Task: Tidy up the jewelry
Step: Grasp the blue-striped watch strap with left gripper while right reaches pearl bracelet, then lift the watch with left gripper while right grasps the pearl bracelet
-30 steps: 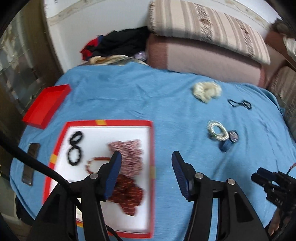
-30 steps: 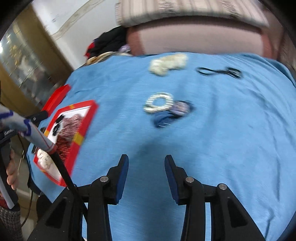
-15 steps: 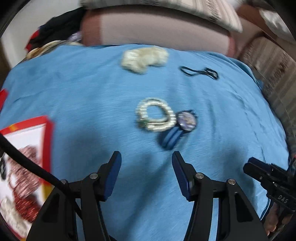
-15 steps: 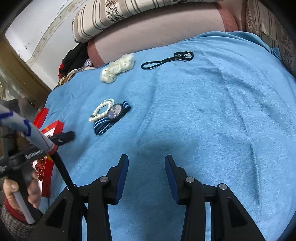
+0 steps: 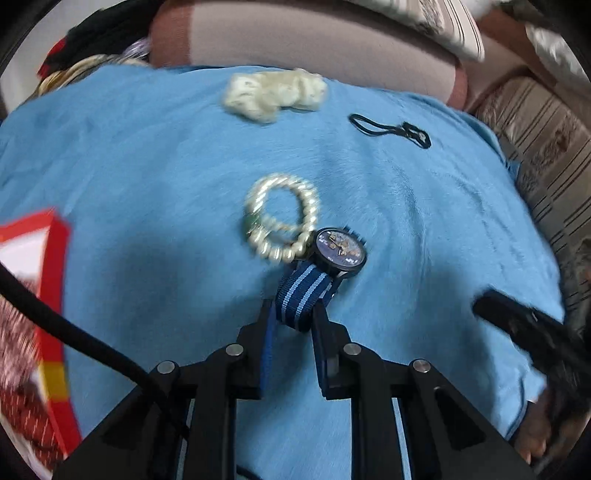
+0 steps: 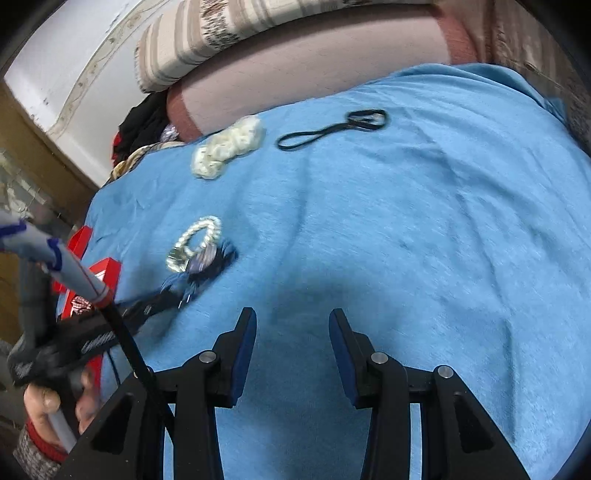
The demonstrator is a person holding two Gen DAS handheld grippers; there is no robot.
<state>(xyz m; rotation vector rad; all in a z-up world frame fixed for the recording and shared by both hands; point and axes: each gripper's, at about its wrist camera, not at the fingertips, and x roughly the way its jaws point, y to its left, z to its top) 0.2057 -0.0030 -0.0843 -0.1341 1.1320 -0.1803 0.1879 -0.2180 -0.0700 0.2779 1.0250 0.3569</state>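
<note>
My left tongs (image 5: 291, 314) pinch a navy watch strap (image 5: 303, 295) with pale blue stripes. Just beyond them lie a pearly white bracelet (image 5: 282, 218), a cream scrunchie (image 5: 275, 92), and sky-blue bedcover (image 5: 147, 166).

Domestic premises, most likely a bedroom. Work surface is a bed covered with a blue blanket (image 6: 406, 229). Folded bedding stacked at its far edge: a pink quilt (image 6: 314, 70) beneath a striped beige one (image 6: 221, 33). Heap of dark clothing (image 6: 142, 125) lies in the corner against a white painted wall (image 6: 74, 59). Striped upholstered cushion (image 5: 546, 147) to the right. Wooden glazed cabinet (image 6: 22, 177) at left.
</note>
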